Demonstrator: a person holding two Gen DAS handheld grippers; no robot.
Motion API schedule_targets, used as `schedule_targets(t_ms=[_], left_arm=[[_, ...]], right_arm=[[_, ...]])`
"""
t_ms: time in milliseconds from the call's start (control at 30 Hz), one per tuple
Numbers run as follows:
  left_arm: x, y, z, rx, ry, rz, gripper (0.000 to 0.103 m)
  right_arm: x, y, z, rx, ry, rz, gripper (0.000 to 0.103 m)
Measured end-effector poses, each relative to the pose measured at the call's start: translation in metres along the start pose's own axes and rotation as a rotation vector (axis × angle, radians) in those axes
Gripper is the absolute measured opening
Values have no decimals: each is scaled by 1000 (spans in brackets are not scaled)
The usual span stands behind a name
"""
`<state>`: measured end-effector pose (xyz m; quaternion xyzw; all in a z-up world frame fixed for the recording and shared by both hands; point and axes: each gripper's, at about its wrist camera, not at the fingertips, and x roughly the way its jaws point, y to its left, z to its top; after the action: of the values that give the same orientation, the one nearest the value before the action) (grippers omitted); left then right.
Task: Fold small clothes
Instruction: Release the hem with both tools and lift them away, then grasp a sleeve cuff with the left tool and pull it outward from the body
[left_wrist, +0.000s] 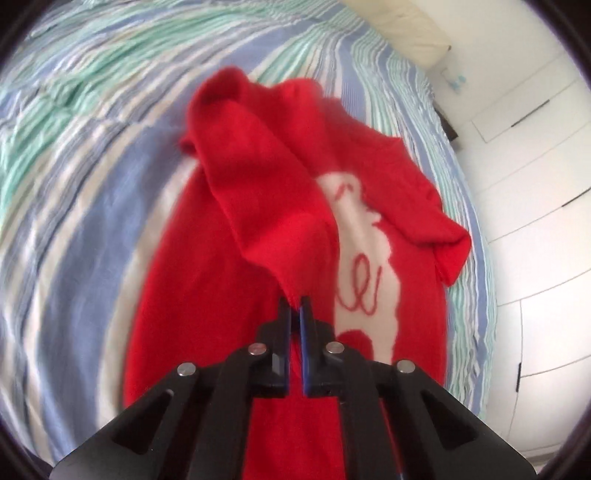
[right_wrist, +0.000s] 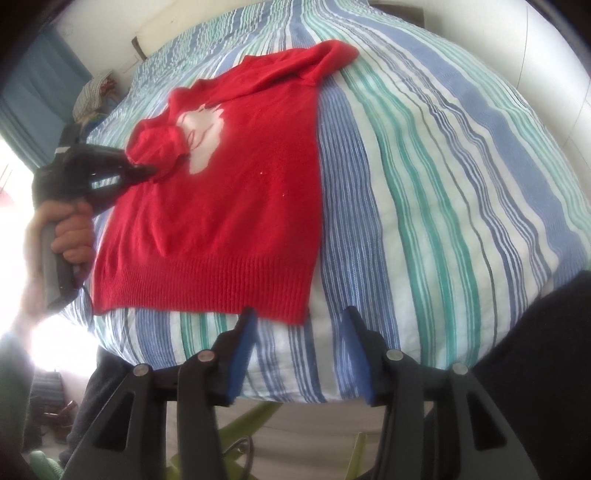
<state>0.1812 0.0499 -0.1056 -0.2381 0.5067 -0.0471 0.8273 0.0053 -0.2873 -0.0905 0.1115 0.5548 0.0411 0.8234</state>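
A small red knit sweater (right_wrist: 229, 184) with a white figure on its chest lies flat on the striped bedcover (right_wrist: 424, 184). My left gripper (left_wrist: 294, 301) is shut on the cuff of the sweater's left sleeve (left_wrist: 266, 192) and holds it lifted over the body of the sweater; it also shows in the right wrist view (right_wrist: 149, 170). The other sleeve (right_wrist: 295, 70) lies folded across the top. My right gripper (right_wrist: 299, 317) is open and empty, just off the ribbed hem's right corner (right_wrist: 291, 310) at the bed's near edge.
White wardrobe doors (left_wrist: 535, 184) stand beside the bed. A cream pillow (left_wrist: 406, 26) lies at the head. A blue curtain (right_wrist: 33, 92) and a bundle of cloth (right_wrist: 92, 92) are at the far left. The bed edge drops off below my right gripper.
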Motion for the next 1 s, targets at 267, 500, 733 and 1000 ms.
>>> schedule_targets(t_ms=[267, 500, 733, 1000], left_arm=[[-70, 118, 74, 208, -78, 483, 6], [-50, 216, 62, -87, -60, 374, 64], [-42, 243, 48, -295, -97, 239, 66], [-33, 205, 77, -111, -84, 457, 6]], right_arm=[[-3, -2, 1, 25, -23, 4, 47], [2, 10, 0, -38, -6, -12, 47], [0, 3, 0, -7, -6, -27, 47], [5, 14, -2, -61, 5, -53, 47]])
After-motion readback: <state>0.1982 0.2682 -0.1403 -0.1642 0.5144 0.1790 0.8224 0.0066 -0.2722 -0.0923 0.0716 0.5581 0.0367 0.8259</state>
